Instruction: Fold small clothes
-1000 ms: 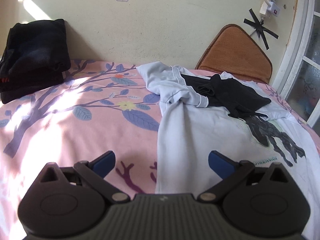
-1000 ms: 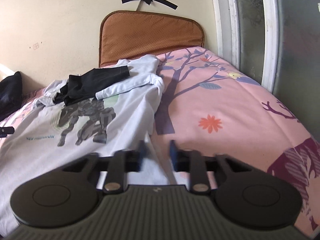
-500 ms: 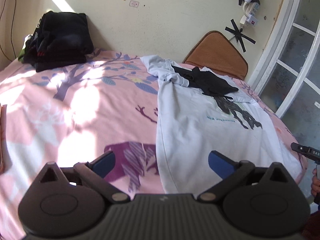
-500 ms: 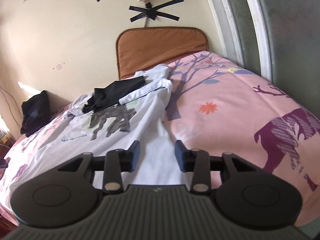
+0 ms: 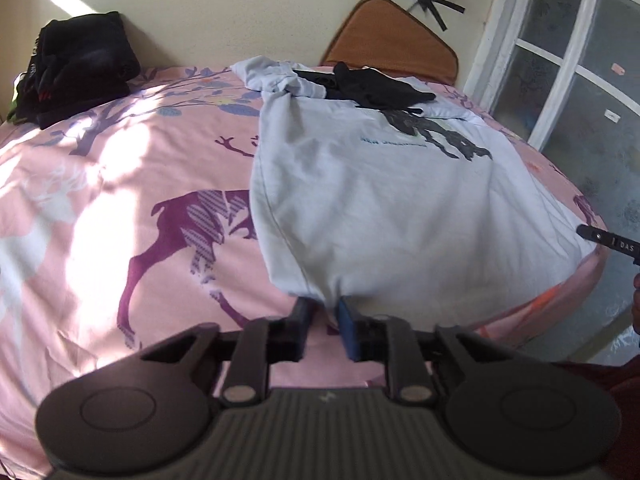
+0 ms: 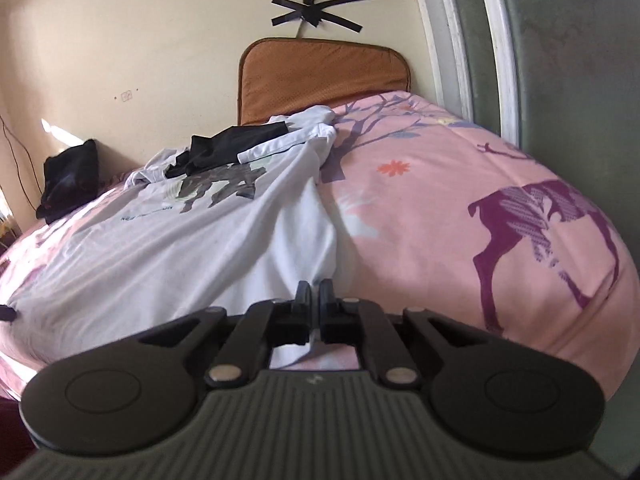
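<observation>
A white T-shirt (image 5: 380, 200) with a dark animal print lies spread on the pink bedspread (image 5: 120, 200). A small black garment (image 5: 368, 86) lies on its far end. My left gripper (image 5: 324, 312) is shut on the shirt's near left hem corner. My right gripper (image 6: 315, 296) is shut on the shirt's (image 6: 192, 240) near right hem corner, at the bed's front edge. The black garment (image 6: 236, 146) also shows in the right wrist view. The right gripper's tip (image 5: 608, 240) shows at the right edge of the left wrist view.
A pile of folded black clothes (image 5: 76, 68) sits at the bed's far left by the wall. A brown cushion (image 5: 396, 36) leans on the wall behind the shirt. A window frame (image 5: 560, 60) runs along the bed's right side.
Both grippers pulled back to the bed's near edge. The left closed on the shirt's hem corner from wide open. The right opened half a second ago and has shut on the hem.
</observation>
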A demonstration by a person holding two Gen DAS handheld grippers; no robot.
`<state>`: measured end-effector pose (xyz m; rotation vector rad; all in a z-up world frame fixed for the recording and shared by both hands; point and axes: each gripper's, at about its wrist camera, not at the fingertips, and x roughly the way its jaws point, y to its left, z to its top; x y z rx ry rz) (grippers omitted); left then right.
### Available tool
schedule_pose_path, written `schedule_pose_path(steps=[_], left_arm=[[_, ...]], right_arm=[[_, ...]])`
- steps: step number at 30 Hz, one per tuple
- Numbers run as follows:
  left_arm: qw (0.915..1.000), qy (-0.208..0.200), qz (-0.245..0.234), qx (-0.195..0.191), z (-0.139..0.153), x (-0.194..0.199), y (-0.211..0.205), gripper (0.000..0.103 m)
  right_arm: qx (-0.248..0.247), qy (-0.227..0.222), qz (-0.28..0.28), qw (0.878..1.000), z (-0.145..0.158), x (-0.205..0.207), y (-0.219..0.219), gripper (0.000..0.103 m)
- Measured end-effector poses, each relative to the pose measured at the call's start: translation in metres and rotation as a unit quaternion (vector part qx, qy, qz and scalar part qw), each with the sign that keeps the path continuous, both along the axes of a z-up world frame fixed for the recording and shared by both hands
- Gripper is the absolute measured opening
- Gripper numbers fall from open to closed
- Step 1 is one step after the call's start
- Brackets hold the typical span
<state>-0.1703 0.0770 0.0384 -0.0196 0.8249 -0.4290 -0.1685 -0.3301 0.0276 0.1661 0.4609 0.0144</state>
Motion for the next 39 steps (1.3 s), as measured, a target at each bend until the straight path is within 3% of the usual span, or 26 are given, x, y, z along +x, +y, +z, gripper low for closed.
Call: schedule_pose_path(steps=[4, 9, 10, 12, 13, 14, 18, 22, 24, 25, 26, 27, 28, 29, 30, 33, 35, 39], left_arm=[[0.9998, 0.001, -0.022, 0.006, 0.001, -0.012, -0.006, 0.003], [0.9986, 0.022, -0.017, -0.045, 0.004, -0.002, -0.001, 0.003], [0.9982, 0.029, -0.008, -0.053, 0.005, 0.002, 0.001, 0.007], [0.9971, 0.048, 0.016, -0.056, 0.007, 0.010, 0.007, 0.028], [0.9967, 0.050, 0.028, -0.058, 0.009, 0.013, 0.012, 0.054], [0.9965, 0.041, 0.039, -0.062, 0.013, 0.013, 0.017, 0.068], [0.9955, 0.022, 0.047, -0.079, 0.030, 0.018, 0.028, 0.080], [0.9984, 0.019, 0.000, -0.053, 0.037, 0.029, 0.003, 0.091], [0.9981, 0.046, -0.030, -0.028, 0.029, 0.039, -0.017, 0.089], [0.9967, 0.067, -0.042, -0.019, 0.023, 0.045, -0.024, 0.081], [0.9942, 0.094, -0.051, -0.009, 0.013, 0.051, -0.030, 0.062], [0.9924, 0.110, -0.055, -0.005, 0.007, 0.056, -0.032, 0.050], [0.9933, 0.098, -0.061, -0.010, 0.010, 0.056, -0.031, 0.039], [0.9903, 0.113, -0.074, -0.029, 0.009, 0.062, -0.028, 0.011], [0.9886, 0.120, -0.075, -0.051, 0.012, 0.066, -0.024, 0.009], [0.9793, 0.102, -0.066, -0.162, 0.029, 0.082, -0.003, 0.009], [0.9726, 0.081, -0.052, -0.212, 0.043, 0.097, 0.007, 0.009], [0.9687, 0.040, -0.018, -0.244, 0.065, 0.140, 0.017, 0.009]], right_arm=[[0.056, -0.029, -0.043, 0.997, 0.014, -0.021, -0.038, 0.006], [0.096, -0.044, -0.009, 0.994, 0.023, -0.020, -0.041, 0.007], [0.099, -0.048, -0.002, 0.994, 0.025, -0.017, -0.039, 0.007], [0.095, -0.048, 0.004, 0.994, 0.026, -0.010, -0.036, 0.007], [0.090, -0.047, 0.003, 0.995, 0.026, -0.007, -0.036, 0.007], [0.089, -0.044, 0.002, 0.995, 0.026, -0.003, -0.036, 0.007], [0.099, -0.032, -0.003, 0.995, 0.025, 0.012, -0.043, 0.007], [0.100, -0.030, -0.001, 0.994, 0.028, 0.029, -0.047, 0.007], [0.103, -0.030, 0.004, 0.994, 0.029, 0.038, -0.046, 0.007], [0.104, -0.029, 0.007, 0.994, 0.030, 0.042, -0.046, 0.007], [0.103, -0.028, 0.010, 0.994, 0.031, 0.046, -0.045, 0.007], [0.102, -0.028, 0.014, 0.994, 0.032, 0.050, -0.045, 0.007], [0.101, -0.028, 0.017, 0.994, 0.033, 0.054, -0.044, 0.007], [0.101, -0.029, 0.020, 0.994, 0.035, 0.059, -0.043, 0.007], [0.104, -0.030, 0.026, 0.994, 0.036, 0.065, -0.044, 0.007], [0.116, -0.040, 0.037, 0.992, 0.043, 0.087, -0.045, 0.007], [0.123, -0.048, 0.041, 0.990, 0.050, 0.108, -0.046, 0.007], [0.121, -0.064, 0.042, 0.990, 0.071, 0.162, -0.048, 0.007]])
